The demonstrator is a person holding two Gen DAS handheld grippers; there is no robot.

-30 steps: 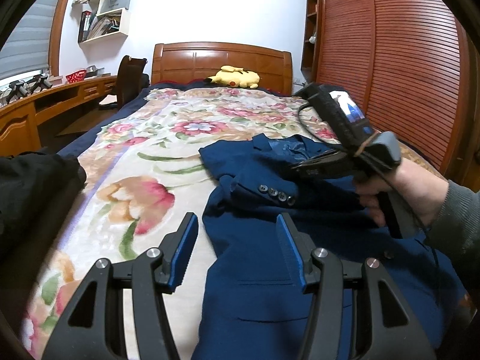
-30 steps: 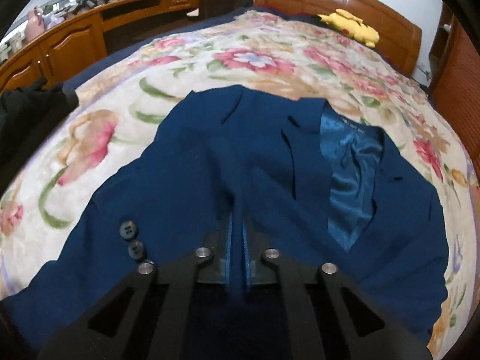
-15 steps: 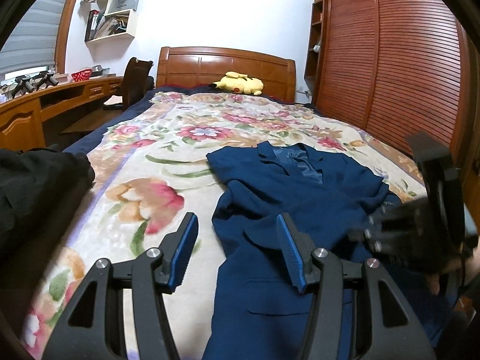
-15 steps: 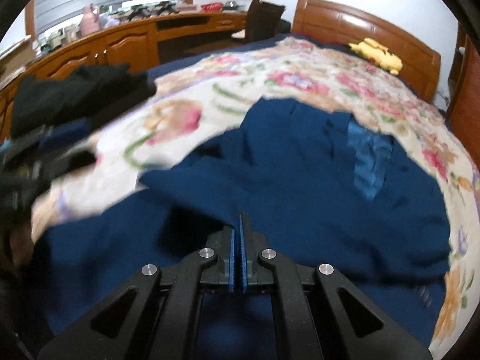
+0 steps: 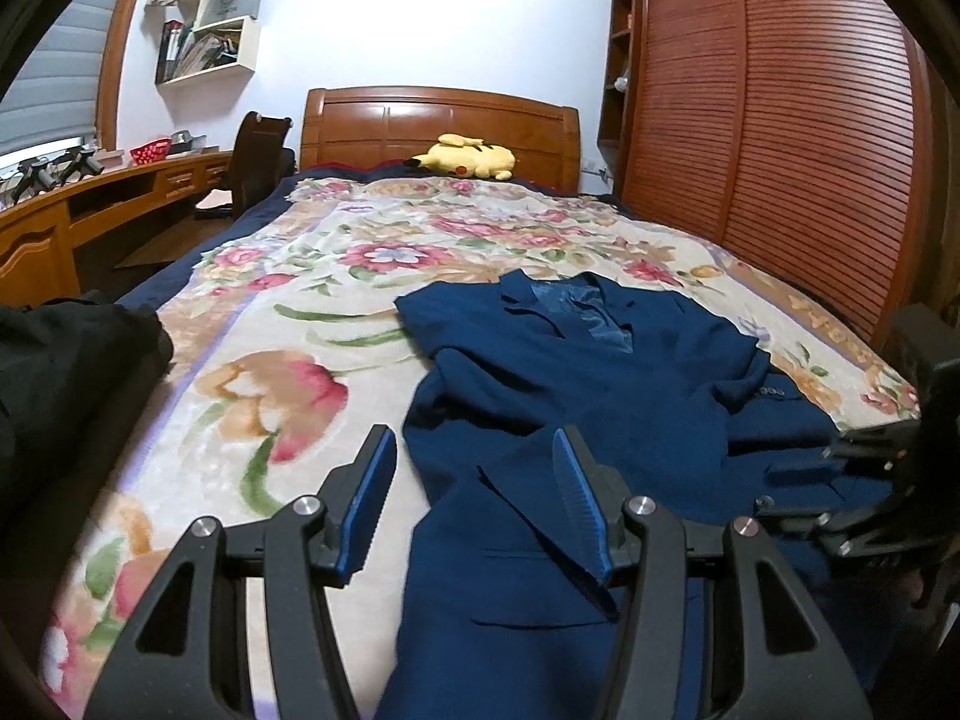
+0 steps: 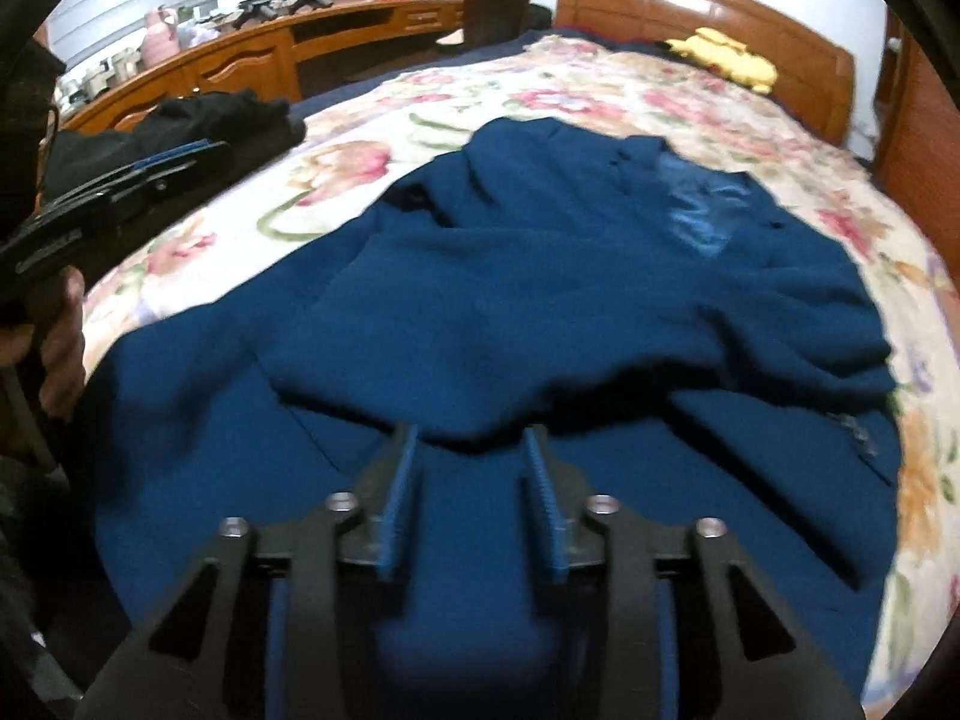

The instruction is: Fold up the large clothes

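Observation:
A dark blue suit jacket [image 5: 600,372] lies face up on the floral bedspread [image 5: 288,324], one sleeve folded across its front with the cuff buttons [image 5: 774,390] on the right. My left gripper [image 5: 474,450] hovers open over the jacket's left edge, holding nothing. In the right wrist view my right gripper [image 6: 471,444] is low over the jacket [image 6: 540,300]. Its jaws are opening, and a fold of cloth lies just past the tips with no pad pressing on it. The right gripper [image 5: 870,480] also shows at the right edge of the left wrist view.
A black garment [image 5: 60,372] is heaped at the bed's left edge. A yellow plush toy [image 5: 465,156] lies by the wooden headboard [image 5: 438,114]. Slatted wardrobe doors [image 5: 750,120] line the right side. A desk [image 5: 90,198] and chair [image 5: 258,150] stand to the left.
The right gripper, shut on the sleeve, dragged it across the jacket toward the right, near side, then parted its jaws and let the cloth go. The left gripper stayed put and open.

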